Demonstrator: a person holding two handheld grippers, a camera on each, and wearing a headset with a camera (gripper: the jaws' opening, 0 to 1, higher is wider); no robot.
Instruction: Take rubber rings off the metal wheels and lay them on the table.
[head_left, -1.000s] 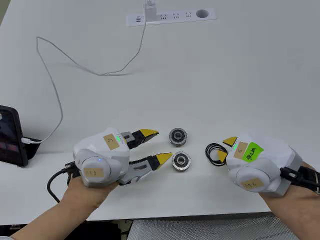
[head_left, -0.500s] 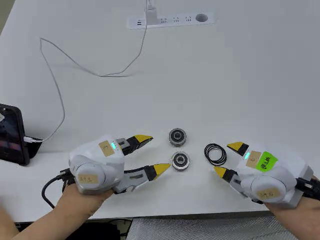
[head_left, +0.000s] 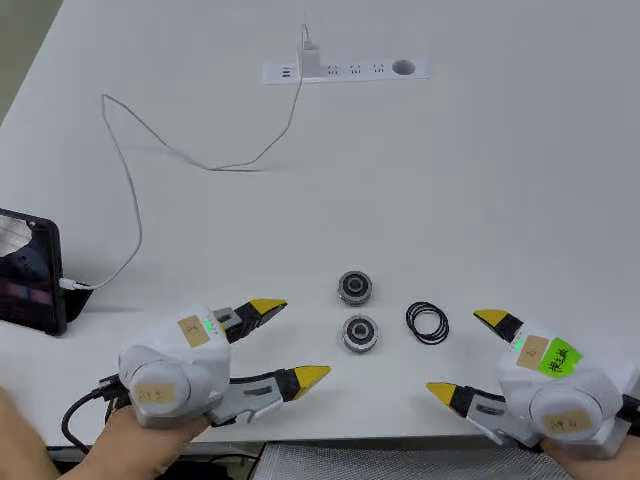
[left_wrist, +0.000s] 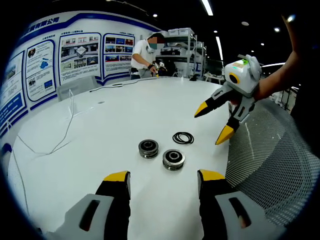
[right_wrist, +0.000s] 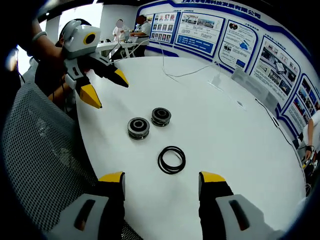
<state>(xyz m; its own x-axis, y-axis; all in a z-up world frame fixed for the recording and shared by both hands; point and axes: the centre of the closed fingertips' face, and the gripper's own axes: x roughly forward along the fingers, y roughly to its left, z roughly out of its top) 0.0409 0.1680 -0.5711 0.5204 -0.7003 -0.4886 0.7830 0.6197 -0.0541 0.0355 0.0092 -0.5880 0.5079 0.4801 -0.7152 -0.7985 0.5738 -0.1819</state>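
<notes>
Lower frame: my left tool (head_left: 290, 340) and right tool (head_left: 465, 354), jaws apart, empty. Black rubber rings (head_left: 427, 322) lie on bench (head_left: 450, 180), right of metal wheels (head_left: 361, 332). My judgement: check grooves, pinch rubber only.

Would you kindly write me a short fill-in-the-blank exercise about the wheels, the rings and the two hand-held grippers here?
1. The number of metal wheels on the table is ____.
2. The left hand-held gripper and the right hand-held gripper both have their jaws ____, holding nothing.
3. The rubber rings lie flat on the table, nearer the ____ of those two.
Missing words: two; open; right.
</notes>
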